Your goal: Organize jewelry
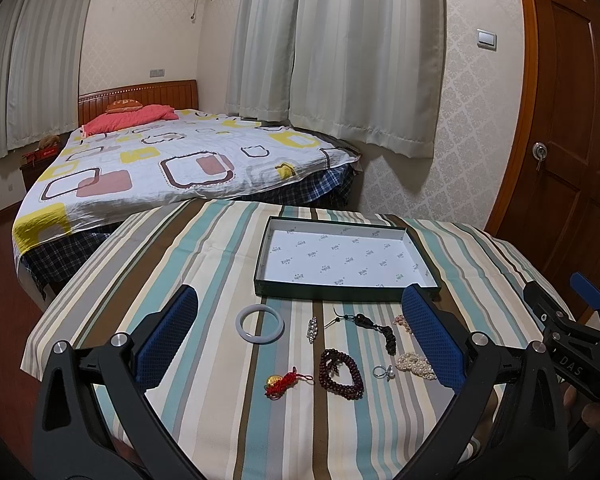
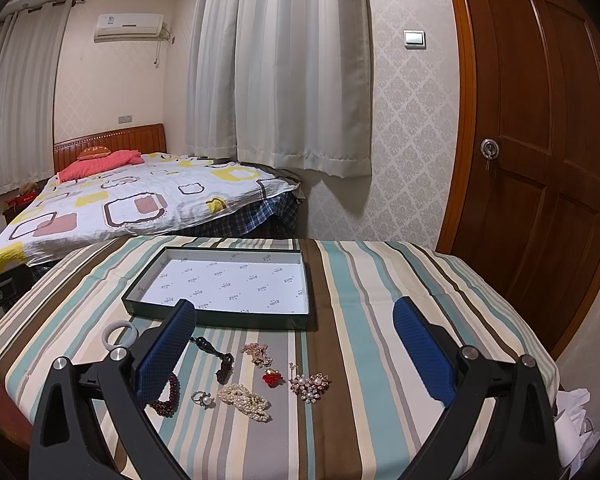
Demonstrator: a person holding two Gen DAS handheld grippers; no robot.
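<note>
A shallow dark green box (image 1: 342, 293) with a white printed lining sits on the striped tablecloth; it also shows in the right wrist view (image 2: 220, 314). Before it lie a white bangle (image 1: 259, 323), a small crystal piece (image 1: 312, 329), a dark tasselled pendant (image 1: 374, 329), dark red beads (image 1: 341, 374), a red-corded gold charm (image 1: 285, 383), a pearl ring (image 1: 383, 372) and a pearl strand (image 1: 415, 365). The right wrist view adds a pearl brooch (image 2: 310, 386), a red charm (image 2: 271, 377) and a pink chain (image 2: 257, 353). My left gripper (image 1: 300, 342) and right gripper (image 2: 294, 350) hover open and empty above the jewelry.
The table (image 1: 220, 420) stands at the foot of a bed (image 1: 172, 160) with a patterned sheet. Curtains (image 1: 340, 48) hang behind, and a wooden door (image 2: 540, 160) is at the right. The right gripper's body (image 1: 572, 344) shows at the left view's right edge.
</note>
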